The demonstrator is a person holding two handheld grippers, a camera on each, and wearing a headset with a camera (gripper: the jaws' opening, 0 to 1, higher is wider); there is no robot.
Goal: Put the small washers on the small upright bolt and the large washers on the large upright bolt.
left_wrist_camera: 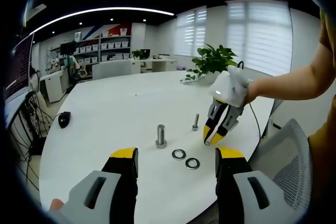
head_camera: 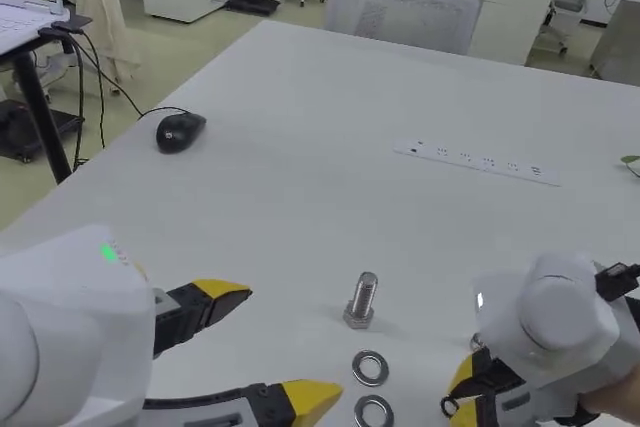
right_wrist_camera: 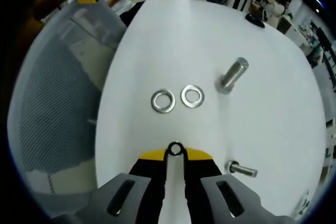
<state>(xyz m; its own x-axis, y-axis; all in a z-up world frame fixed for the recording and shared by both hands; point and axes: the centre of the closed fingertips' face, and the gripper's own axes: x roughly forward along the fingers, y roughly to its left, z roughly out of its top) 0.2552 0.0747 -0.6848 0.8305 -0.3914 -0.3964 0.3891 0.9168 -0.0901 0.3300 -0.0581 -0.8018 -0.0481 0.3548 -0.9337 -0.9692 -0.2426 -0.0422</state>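
The right gripper (right_wrist_camera: pixel 175 155) had its jaws closed almost fully on a small washer (right_wrist_camera: pixel 175 149), gripped at the tips over the table (right_wrist_camera: pixel 273 119). The small bolt (right_wrist_camera: pixel 240 169) stood just beside those jaws. The left gripper (left_wrist_camera: pixel 177 157) had its jaws spread wide, with nothing between them. The two large washers (right_wrist_camera: pixel 163 100) lay flat, side by side, near the large bolt (right_wrist_camera: pixel 232 74), which stood upright on its head.
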